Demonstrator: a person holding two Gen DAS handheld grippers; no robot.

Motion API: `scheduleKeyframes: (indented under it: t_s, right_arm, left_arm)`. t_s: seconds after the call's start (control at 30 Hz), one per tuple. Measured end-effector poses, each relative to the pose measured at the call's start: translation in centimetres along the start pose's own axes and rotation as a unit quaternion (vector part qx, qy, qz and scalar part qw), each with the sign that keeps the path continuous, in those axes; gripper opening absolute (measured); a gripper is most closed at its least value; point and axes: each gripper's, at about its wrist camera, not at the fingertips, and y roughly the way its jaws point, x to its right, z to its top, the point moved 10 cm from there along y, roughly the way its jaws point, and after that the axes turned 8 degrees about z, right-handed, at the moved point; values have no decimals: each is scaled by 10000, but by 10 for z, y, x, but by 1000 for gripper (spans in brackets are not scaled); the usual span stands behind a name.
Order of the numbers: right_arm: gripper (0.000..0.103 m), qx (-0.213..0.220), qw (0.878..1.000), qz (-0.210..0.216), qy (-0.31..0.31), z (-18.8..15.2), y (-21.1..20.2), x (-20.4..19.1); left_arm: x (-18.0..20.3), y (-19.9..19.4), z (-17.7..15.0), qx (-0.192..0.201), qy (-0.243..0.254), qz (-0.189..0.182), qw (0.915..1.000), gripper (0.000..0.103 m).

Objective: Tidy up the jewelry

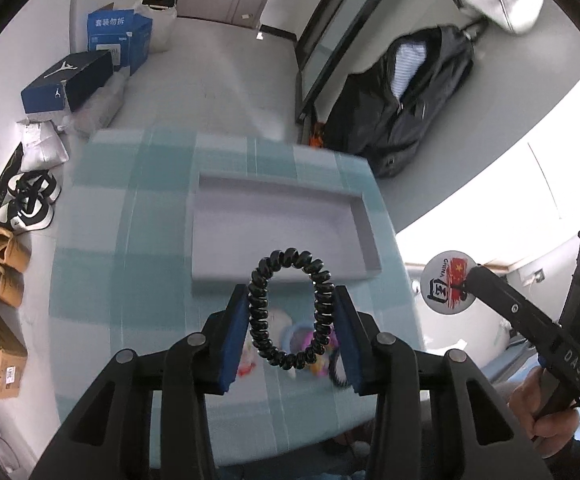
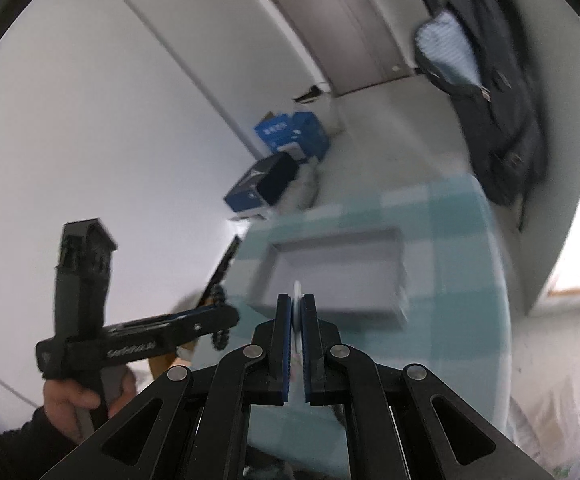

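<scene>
Here, through the left wrist view: left gripper [image 1: 292, 320] lifted above the checked teal tablecloth [image 1: 101, 240], pads drawn part-way in and pressing the two sides of a black spiral hair tie [image 1: 290, 312], held upright as a ring between them. Directly ahead, a shallow grey tray [image 1: 364, 224], apparently with nothing in it, its near edge just beyond the tie. Below the pads, a small heap of coloured trinkets [image 1: 306, 344] on the cloth, blurred and hard to name. Off to the right, right gripper [image 1: 470, 278] nipping a round badge [image 1: 448, 282] with a red flag print, held out past the table's edge

Next, through the right wrist view: right gripper [image 2: 297, 308] nearly closed, only a thin pale disc seen edge-on between the pads, presumably that badge [image 2: 296, 300]. Grey tray [image 2: 338, 264] ahead and somewhat blurred. Left gripper [image 2: 225, 314] at the left with the hair tie [image 2: 219, 320] dangling from it

Probably mid-carry, both pieces lifted and not yet dropped. Next move likely: bringing each over the tray, lowering, then easing the pads apart, one at a time to avoid crowding
</scene>
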Motion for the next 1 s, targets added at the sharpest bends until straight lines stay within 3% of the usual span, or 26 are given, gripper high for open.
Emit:
scheduleKeyframes:
  t_s: [0.33, 0.43, 0.63, 0.73, 1.0]
  right_arm:
    - [4, -488, 9975, -55, -514, 55, 61, 0]
    - [4, -749, 9967, -40, -294, 52, 86, 19]
    - [4, -1263, 9919, -25, 109, 29, 120, 50]
    - [4, -1378, 9903, -36, 153, 26, 129, 56]
    - [4, -1520, 9883, -41, 128, 20, 136, 62]
  left_arm:
    - [-18, 36, 41, -306, -168, -63, 9994, 36]
    - [-22, 52, 41, -575, -317, -209, 9976, 36]
    - [-21, 77, 39, -860, -156, -42, 9962, 36]
    - [-23, 87, 32, -1003, -5, 196, 9948, 36]
    - [-15, 91, 30, -1049, 247, 242, 9939, 36]
